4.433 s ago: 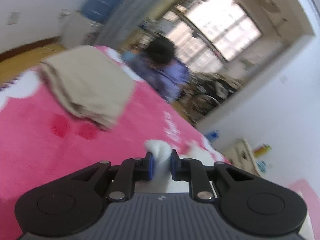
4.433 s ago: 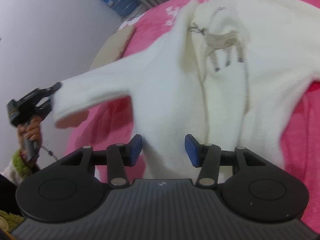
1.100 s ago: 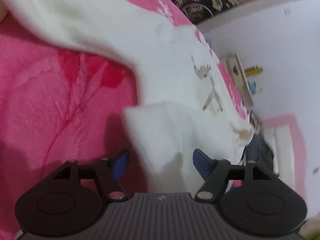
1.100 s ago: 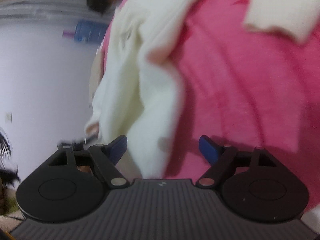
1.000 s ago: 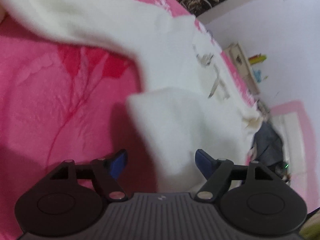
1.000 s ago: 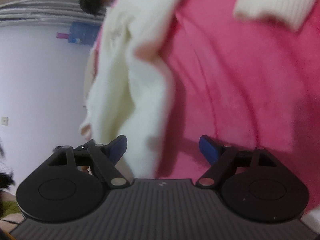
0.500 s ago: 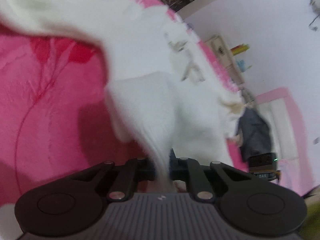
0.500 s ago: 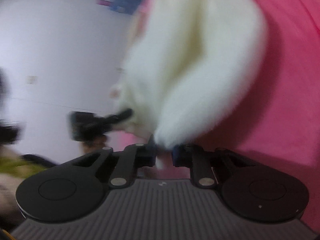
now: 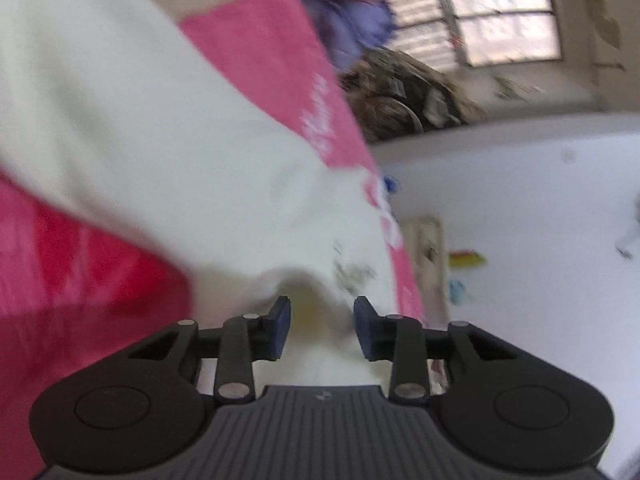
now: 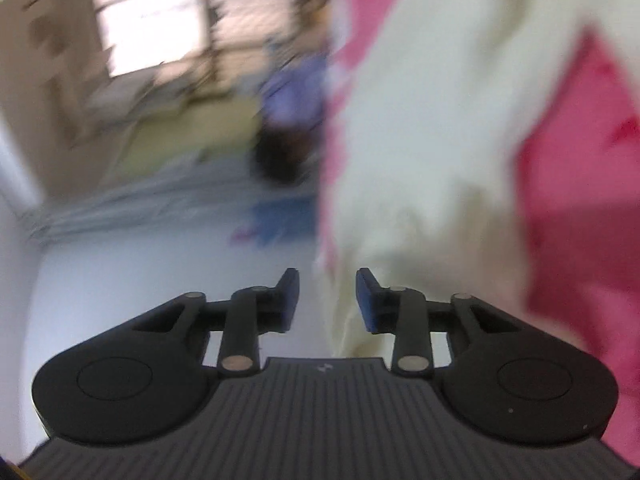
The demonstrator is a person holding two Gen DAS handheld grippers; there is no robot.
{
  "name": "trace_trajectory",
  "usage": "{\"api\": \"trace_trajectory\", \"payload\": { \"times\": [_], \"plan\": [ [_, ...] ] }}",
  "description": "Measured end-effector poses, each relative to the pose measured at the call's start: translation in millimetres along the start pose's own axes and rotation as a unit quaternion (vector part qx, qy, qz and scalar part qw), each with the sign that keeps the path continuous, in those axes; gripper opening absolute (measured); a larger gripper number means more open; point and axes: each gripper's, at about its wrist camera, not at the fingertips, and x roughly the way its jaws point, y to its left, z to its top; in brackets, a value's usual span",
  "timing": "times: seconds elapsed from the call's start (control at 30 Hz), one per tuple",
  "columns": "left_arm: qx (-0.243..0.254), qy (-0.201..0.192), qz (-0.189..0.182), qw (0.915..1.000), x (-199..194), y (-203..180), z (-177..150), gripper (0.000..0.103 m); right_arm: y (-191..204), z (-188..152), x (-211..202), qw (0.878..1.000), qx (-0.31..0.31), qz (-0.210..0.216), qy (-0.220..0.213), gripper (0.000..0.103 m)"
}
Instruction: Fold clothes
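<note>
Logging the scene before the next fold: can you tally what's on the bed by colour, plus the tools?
White sweater: 1
Pink bed cover: 1
Black tools, left tool and right tool, both open: 2
Total: 4

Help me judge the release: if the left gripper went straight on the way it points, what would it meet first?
Probably the white sweater: its cloth sits between the open left gripper fingers. Blur hides depth.

White lettering on the pink blanket (image 9: pixel 280 80), toward one o'clock in the left wrist view, is too blurred to read.
</note>
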Motion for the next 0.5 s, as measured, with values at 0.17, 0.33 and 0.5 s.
{"api": "trace_trajectory", "payload": {
  "times": [0.17,0.33,0.5],
  "plan": [
    [0.101,-0.052,0.037,0.9929,-32.3,-17.5,-5.1,0.052,21.3,-7.5,-10.5,0.993,-0.107,-0.039,-0.016,0.042],
    [0.229,-0.050,0.103,0.9668,-38.3,-38.6,-15.9,0.056,63.4,-1.9,-1.5,0.938,-0.319,-0.132,0.018,0.046],
    [0.362,-0.030,0.145,0.9205,-7.6,-72.2,-37.0,0.057,103.9,-34.8,50.6,0.811,-0.544,-0.200,0.083,0.047]
  ]
}}
